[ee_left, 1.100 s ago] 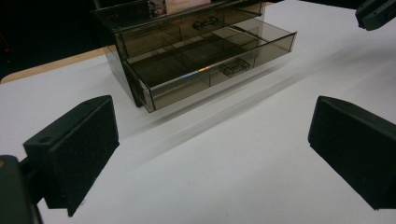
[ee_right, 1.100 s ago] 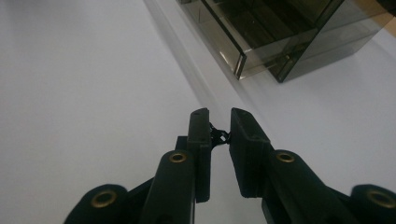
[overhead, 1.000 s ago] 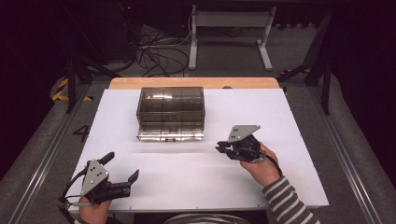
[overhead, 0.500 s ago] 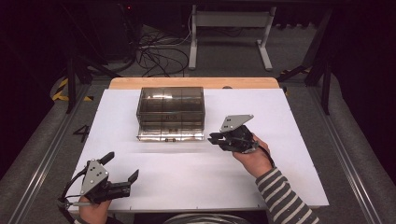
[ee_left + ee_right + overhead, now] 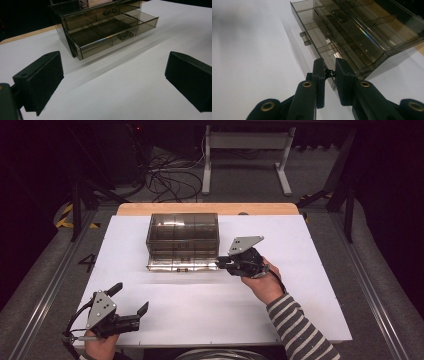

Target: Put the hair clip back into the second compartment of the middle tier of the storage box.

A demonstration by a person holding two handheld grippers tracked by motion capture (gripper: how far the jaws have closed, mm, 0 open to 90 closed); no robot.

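A smoky see-through drawer box stands at the back middle of the white table. Its bottom drawer is pulled out a little, and its divided compartments look empty. My right gripper is at the drawer's right front corner, jaws nearly together on a small black thing that I cannot identify. My left gripper rests near the table's front left, open, with nothing between its jaws.
A wooden strip edges the table's far side. Behind it are floor cables and a metal stand. Rails run along both sides of the table.
My right gripper has moved left and away from the person, up to the drawer's right front corner. The left gripper has stayed put.
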